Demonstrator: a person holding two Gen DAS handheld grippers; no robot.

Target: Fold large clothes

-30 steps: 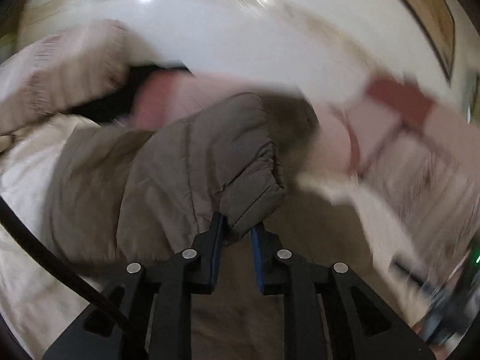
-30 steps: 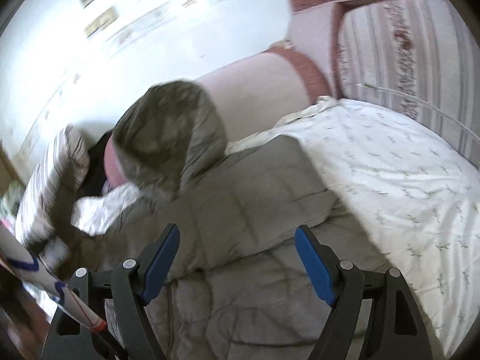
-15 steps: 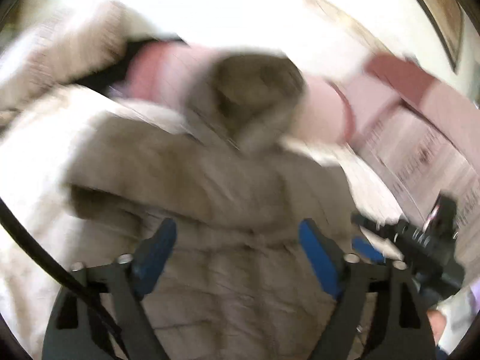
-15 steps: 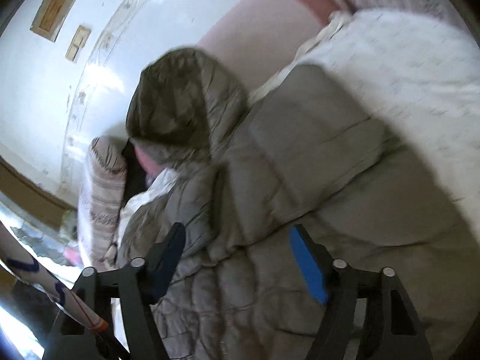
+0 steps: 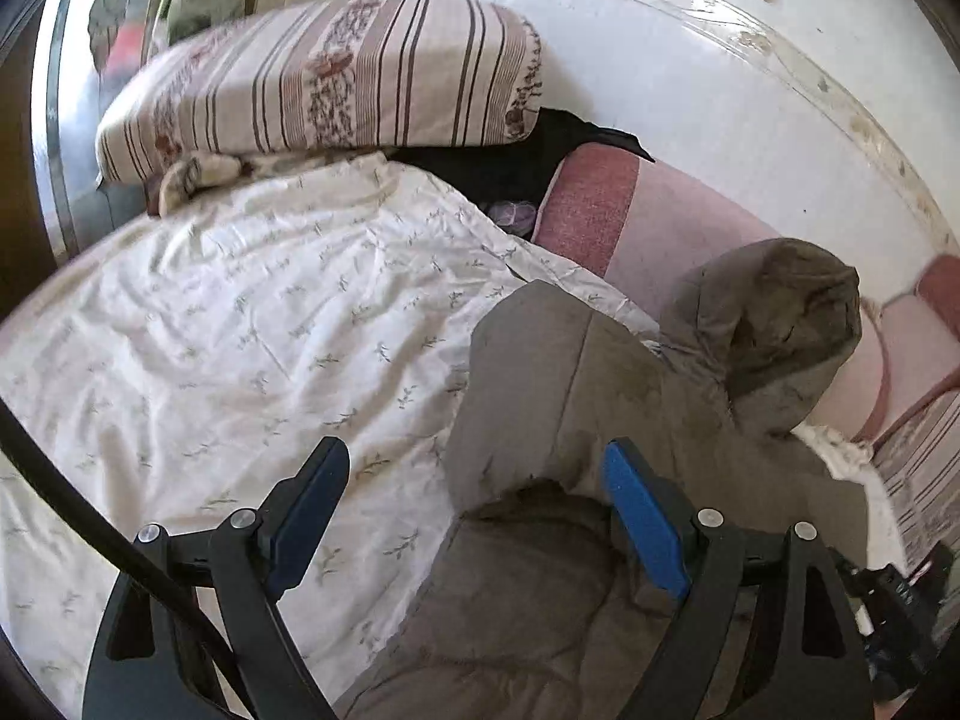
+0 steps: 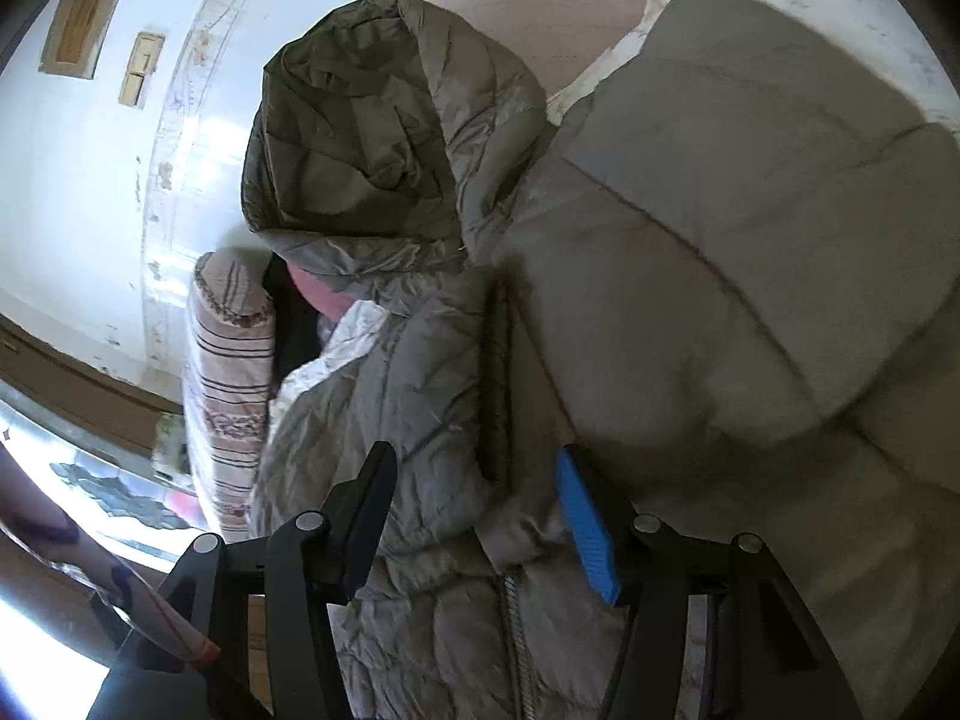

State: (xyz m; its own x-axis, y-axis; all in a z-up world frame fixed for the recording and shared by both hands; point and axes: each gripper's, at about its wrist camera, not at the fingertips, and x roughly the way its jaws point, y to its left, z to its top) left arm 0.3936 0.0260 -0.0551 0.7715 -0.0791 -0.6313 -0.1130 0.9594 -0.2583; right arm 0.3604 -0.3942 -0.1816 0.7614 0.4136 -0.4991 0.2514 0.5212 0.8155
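A grey-brown hooded puffer jacket (image 5: 570, 390) lies on the bed, its hood (image 5: 774, 312) propped against the pink headboard (image 5: 636, 216). One sleeve is folded across its chest. My left gripper (image 5: 480, 504) hovers open over the jacket's left edge and the sheet, holding nothing. In the right wrist view the jacket (image 6: 720, 240) fills the frame, with the hood (image 6: 372, 120) up top. My right gripper (image 6: 477, 516) is low over the zipper edge (image 6: 498, 372). Its jaws are closing with the front fabric between them, and the pads are not clamped on it.
A white sheet (image 5: 240, 330) with small sprigs covers the bed to the left. A striped pillow (image 5: 336, 78) leans at the head, with dark cloth (image 5: 498, 162) beside it. White wall (image 5: 690, 60) stands behind. A person's patterned sleeve (image 6: 90, 552) shows at the lower left.
My left gripper let go of the sleeve cuff, opened wide and swung left; the sleeve now lies across the jacket. My right gripper sank toward the zipper edge and its jaws narrowed.
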